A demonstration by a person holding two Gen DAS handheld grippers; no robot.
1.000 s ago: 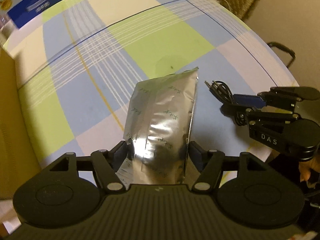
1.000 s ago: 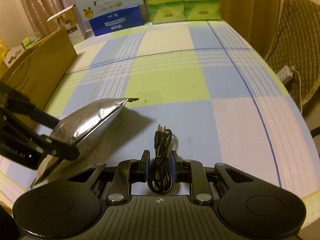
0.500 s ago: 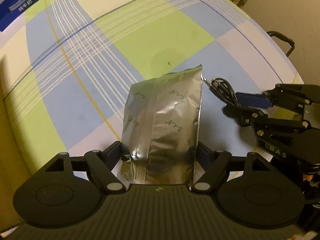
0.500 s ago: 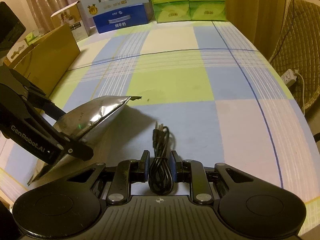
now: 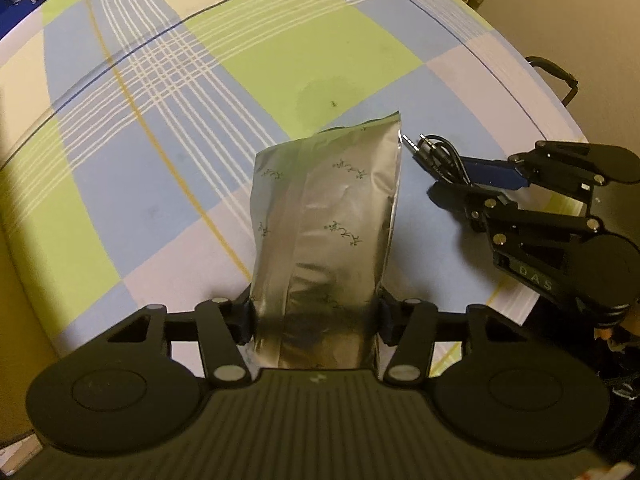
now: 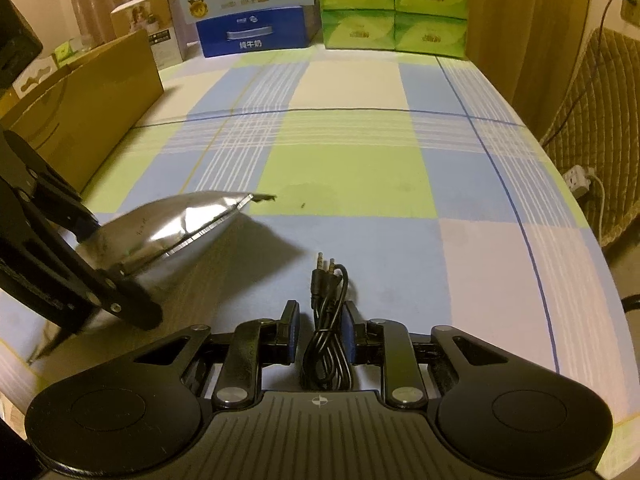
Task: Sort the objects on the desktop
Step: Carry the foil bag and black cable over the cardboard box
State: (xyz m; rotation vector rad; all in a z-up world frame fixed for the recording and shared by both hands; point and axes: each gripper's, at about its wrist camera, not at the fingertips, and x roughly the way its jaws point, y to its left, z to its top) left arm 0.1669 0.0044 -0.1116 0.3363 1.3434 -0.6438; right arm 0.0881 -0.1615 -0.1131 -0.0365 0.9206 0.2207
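A silver foil pouch [image 5: 324, 208] lies lengthwise between the fingers of my left gripper [image 5: 316, 312], whose jaws are closing, both pads against its sides. In the right wrist view the pouch [image 6: 172, 224] slopes up off the checked tablecloth [image 6: 348, 172], its far tip raised over its shadow, with the left gripper [image 6: 112, 268] at its lower end. My right gripper [image 6: 322, 320] is shut on a coiled black audio cable [image 6: 326, 292], plugs pointing away. From the left wrist, the cable [image 5: 436, 152] and right gripper [image 5: 472, 182] sit just right of the pouch.
An open cardboard box [image 6: 92, 108] runs along the table's left side. A blue and white carton [image 6: 252, 32], a small box [image 6: 148, 24] and stacked green tissue packs [image 6: 396, 12] line the far edge. A padded chair [image 6: 600, 120] and power strip [image 6: 578, 176] are off the right edge.
The left gripper sank a little towards the table. Its jaws spread wider around the pouch, then drew in against its sides. The right gripper kept still with the cable.
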